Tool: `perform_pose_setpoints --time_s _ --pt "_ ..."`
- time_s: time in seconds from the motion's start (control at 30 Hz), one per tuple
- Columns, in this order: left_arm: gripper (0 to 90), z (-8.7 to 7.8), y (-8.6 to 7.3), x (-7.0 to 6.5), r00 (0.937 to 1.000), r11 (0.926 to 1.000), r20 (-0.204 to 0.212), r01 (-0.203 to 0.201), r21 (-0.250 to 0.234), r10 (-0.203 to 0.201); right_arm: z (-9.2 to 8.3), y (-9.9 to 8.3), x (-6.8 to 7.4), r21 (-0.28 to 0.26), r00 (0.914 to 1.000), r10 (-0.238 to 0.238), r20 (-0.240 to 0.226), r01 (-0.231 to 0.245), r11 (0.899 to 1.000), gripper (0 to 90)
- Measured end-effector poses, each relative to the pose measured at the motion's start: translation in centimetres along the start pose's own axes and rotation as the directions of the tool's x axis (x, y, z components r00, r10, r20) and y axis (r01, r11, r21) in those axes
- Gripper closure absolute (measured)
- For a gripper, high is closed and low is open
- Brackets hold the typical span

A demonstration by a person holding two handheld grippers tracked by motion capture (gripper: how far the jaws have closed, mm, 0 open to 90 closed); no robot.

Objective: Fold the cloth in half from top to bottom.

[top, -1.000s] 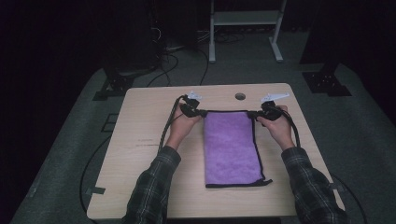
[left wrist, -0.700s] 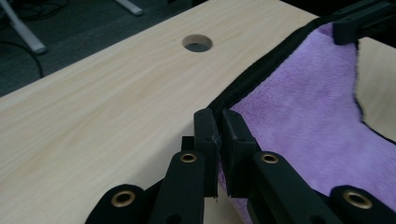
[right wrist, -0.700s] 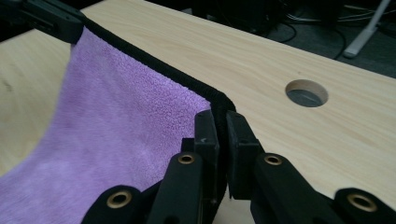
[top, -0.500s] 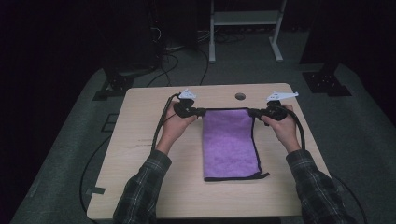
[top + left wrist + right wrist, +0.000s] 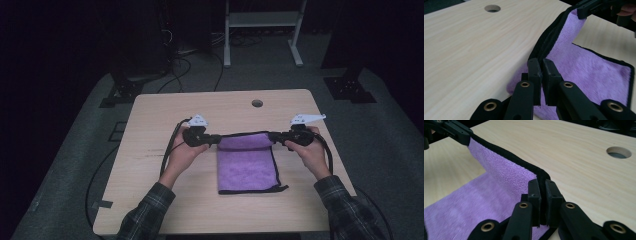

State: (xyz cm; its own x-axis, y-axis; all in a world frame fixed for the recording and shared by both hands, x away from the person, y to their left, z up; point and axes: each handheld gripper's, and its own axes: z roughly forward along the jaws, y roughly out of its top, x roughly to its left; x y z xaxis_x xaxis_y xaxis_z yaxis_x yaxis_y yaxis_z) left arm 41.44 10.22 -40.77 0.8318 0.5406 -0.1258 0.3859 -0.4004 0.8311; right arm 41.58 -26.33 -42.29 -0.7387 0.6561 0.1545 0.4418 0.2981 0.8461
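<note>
From above, the purple towel (image 5: pixel 247 167) lies mid-tabletop (image 5: pixel 150 130), its far edge lifted between the left gripper (image 5: pixel 212 139) and right gripper (image 5: pixel 274 136). Each gripper view shows its fingers (image 5: pixel 534 72) clamped on the towel's black-trimmed far corner; the high view alone shows the near hem flat toward the tabletop's near edge.

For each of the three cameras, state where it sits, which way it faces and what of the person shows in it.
High view: above the person's side, facing forward and down on the table; both forearms, left gripper and right gripper show.
Left gripper view: rides the left gripper, looking along its jaws, shut on the cloth edge; the right gripper shows top right.
Right gripper view: rides the right gripper, jaws shut on the cloth; the left gripper shows top left.
Shared: both gripper views show the cloth's black edge and the table hole.
</note>
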Motion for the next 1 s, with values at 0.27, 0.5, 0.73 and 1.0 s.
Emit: perform_pose_setpoints --time_s 0.27,0.5,0.73,1.0 --pt "85.8 -1.1 -1.8 -2.2 0.9996 0.9996 0.025 -0.016 0.021 0.016 -1.4 -1.4 2.4 0.004 0.9993 -0.033 -0.018 0.033 0.999 83.6" --pt "85.8 -1.4 -3.3 -3.9 0.9978 0.9981 0.063 -0.022 0.058 0.018 -2.7 -3.6 4.2 0.028 0.9989 -0.020 -0.041 0.021 0.999 83.3" --pt "85.6 -0.3 -5.1 -4.5 0.9954 0.9918 0.096 -0.015 0.127 0.003 -2.5 -5.9 5.2 0.089 0.9980 -0.014 -0.061 0.020 0.996 82.3" --pt "76.7 0.2 -6.1 -4.8 0.9953 0.9829 0.096 -0.017 0.183 0.000 -2.6 -7.3 5.8 0.142 0.9971 -0.022 -0.073 0.032 0.989 73.1"
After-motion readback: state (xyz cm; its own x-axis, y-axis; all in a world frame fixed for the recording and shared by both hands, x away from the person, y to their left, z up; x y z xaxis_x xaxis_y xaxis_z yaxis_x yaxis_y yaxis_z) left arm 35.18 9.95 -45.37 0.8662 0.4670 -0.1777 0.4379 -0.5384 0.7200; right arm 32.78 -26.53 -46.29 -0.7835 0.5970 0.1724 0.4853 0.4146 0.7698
